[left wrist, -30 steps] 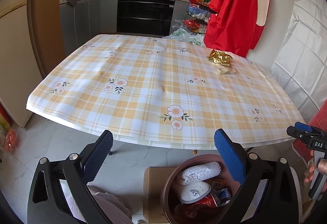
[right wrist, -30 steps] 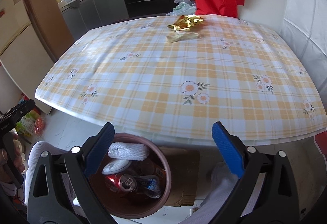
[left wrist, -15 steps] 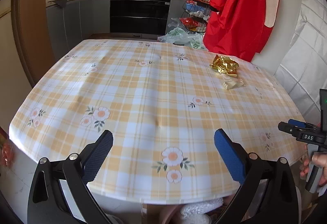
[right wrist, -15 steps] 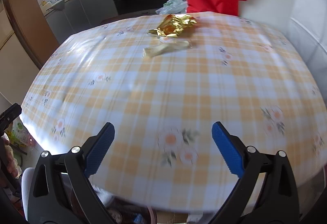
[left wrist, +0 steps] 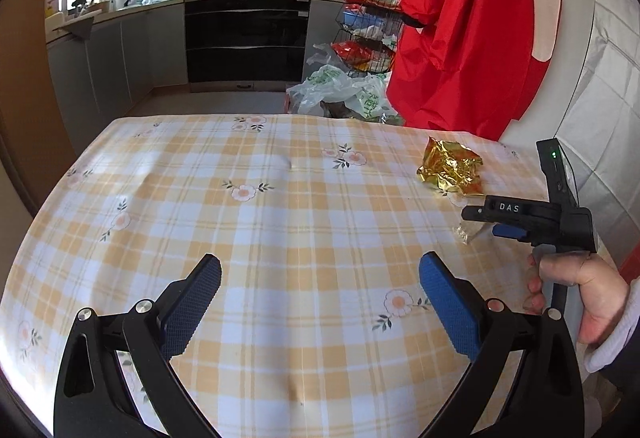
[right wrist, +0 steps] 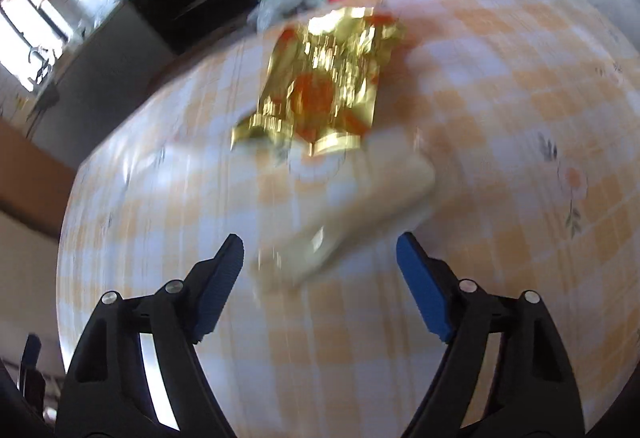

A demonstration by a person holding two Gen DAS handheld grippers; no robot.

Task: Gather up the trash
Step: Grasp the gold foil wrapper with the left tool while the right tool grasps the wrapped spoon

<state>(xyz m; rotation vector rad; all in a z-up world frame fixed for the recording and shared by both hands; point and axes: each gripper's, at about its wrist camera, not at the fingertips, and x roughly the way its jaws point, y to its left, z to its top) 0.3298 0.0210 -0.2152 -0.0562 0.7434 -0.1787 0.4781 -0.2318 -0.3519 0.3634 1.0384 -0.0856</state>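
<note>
A crumpled gold foil wrapper (left wrist: 450, 169) lies at the far right of the checked table (left wrist: 280, 222); it also shows in the right wrist view (right wrist: 324, 82). A pale clear wrapper (right wrist: 352, 210) lies just in front of it, partly hidden in the left wrist view (left wrist: 466, 232) by my right gripper. My right gripper (right wrist: 320, 258) is open, its jaws spread either side of the near end of the pale wrapper, just above the table; it also shows from the side in the left wrist view (left wrist: 516, 218). My left gripper (left wrist: 320, 278) is open and empty over the table's near middle.
A red garment (left wrist: 472, 26) hangs behind the table's far right corner. Plastic bags (left wrist: 344, 94) and a wire rack (left wrist: 368, 34) stand beyond the far edge, with kitchen cabinets and an oven (left wrist: 248, 38) behind. A white wall (left wrist: 600, 98) borders the right side.
Both grippers have risen from over the trash bin and moved forward over the table. The right gripper has closed in on the two wrappers; its view is motion-blurred.
</note>
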